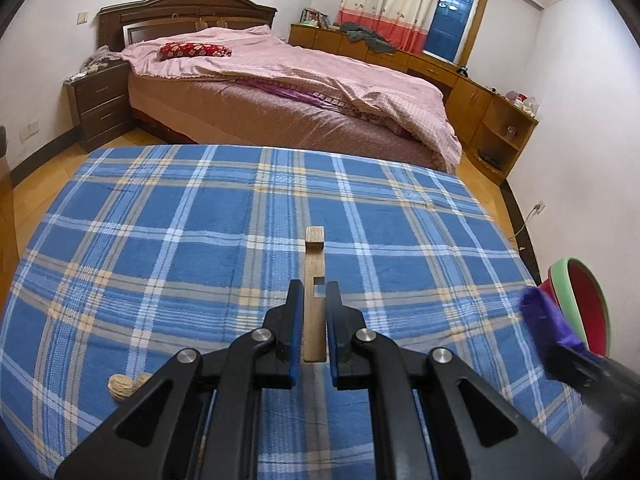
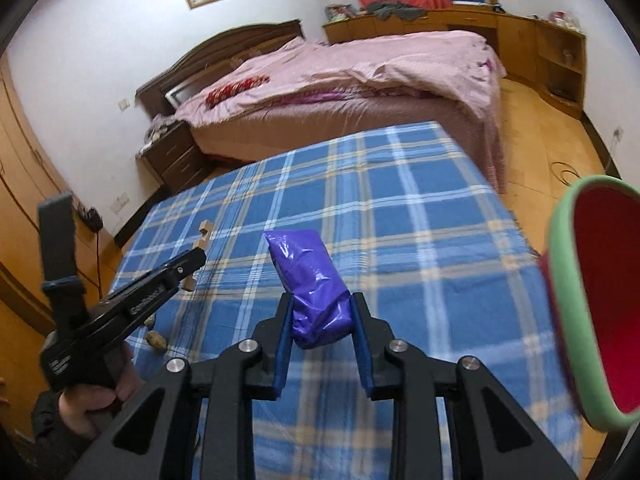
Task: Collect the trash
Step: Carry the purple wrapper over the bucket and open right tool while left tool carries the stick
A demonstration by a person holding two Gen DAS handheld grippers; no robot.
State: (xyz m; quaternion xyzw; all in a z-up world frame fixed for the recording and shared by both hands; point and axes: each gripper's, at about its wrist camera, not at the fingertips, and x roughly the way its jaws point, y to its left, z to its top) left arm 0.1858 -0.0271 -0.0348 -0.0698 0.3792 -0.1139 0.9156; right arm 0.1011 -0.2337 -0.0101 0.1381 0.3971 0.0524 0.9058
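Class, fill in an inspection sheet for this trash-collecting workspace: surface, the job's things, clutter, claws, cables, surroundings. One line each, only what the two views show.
Surface: table under a blue checked cloth.
Job's things: purple wrapper and wooden piece, both held; red bin with green rim past the table's right edge.
Clutter: nut shells on the cloth near the left claw.
Claws: left claw shut on the wooden piece; right claw shut on the purple wrapper.
Cables: one cable coiled on the floor by the right wall.
Surroundings: bed with pink cover, nightstand, wooden cabinets, curtain.
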